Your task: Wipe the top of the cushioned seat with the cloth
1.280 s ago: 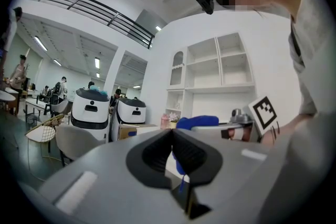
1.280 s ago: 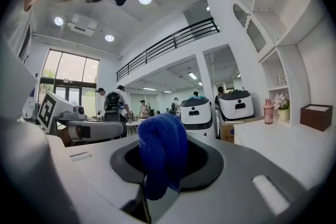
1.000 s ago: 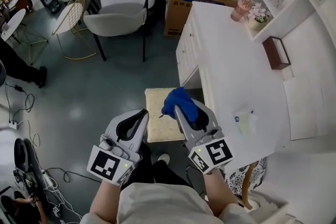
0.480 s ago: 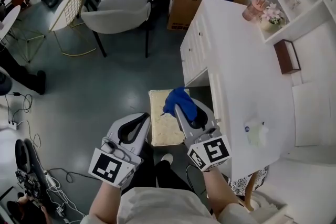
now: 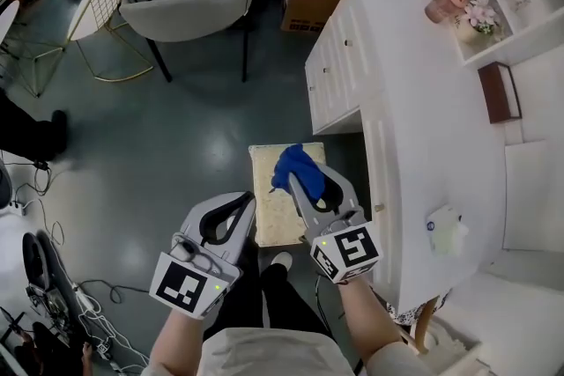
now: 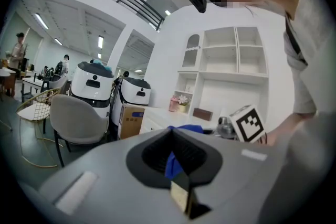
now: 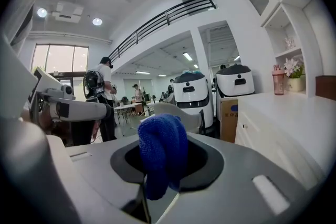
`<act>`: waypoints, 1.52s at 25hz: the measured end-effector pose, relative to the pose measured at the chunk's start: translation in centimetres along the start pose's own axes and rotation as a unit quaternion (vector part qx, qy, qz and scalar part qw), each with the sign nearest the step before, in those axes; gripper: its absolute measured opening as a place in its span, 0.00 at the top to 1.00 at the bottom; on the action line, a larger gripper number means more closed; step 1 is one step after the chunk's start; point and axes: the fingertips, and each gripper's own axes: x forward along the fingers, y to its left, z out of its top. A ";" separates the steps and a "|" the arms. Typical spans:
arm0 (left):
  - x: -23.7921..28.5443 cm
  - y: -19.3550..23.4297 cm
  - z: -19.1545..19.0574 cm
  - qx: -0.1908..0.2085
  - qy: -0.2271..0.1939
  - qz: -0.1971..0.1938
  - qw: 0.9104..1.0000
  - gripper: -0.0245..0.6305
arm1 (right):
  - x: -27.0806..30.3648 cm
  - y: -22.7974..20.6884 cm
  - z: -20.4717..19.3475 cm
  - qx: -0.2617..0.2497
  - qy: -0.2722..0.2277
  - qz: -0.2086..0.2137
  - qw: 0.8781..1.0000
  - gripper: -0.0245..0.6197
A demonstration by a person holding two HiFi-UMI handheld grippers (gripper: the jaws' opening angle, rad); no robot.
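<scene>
Cloth clamped in the jaws of the right gripper, over the far end of the cushioned seat.
Left gripper has its jaws closed and empty beside the seat's left edge.

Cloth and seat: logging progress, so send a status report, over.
Right claw shut on blue cloth. Left claw shut, empty, at cushioned seat left edge. Cloth over seat top, contact unclear. White desk close on the right.

cloth: blue knit (nubbly) | seat: pale coarse fabric | floor: glossy
</scene>
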 end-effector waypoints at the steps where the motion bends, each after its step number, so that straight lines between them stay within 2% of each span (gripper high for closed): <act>1: 0.2 0.3 -0.5 -0.002 0.003 0.000 1.000 0.96 | 0.4 -0.2 -0.7 0.003 0.004 0.000 1.000 0.78; 4: 0.8 0.9 -2.2 -0.009 0.009 -0.002 1.000 0.96 | 1.7 -0.5 -3.0 0.010 0.018 0.000 1.000 0.78; 8: 1.4 1.5 -5.3 -0.028 0.040 -0.005 0.999 0.96 | 3.5 -0.9 -6.0 0.016 0.031 0.003 0.999 0.78; 21: 3.4 3.2 -12.9 -0.038 0.058 -0.015 0.997 0.96 | 8.9 -2.6 -16.4 0.042 0.074 -0.001 0.996 0.78; 38: 4.9 5.0 -18.9 -0.037 0.071 -0.036 0.996 0.96 | 14.6 -4.9 -28.5 0.067 0.142 -0.019 0.987 0.78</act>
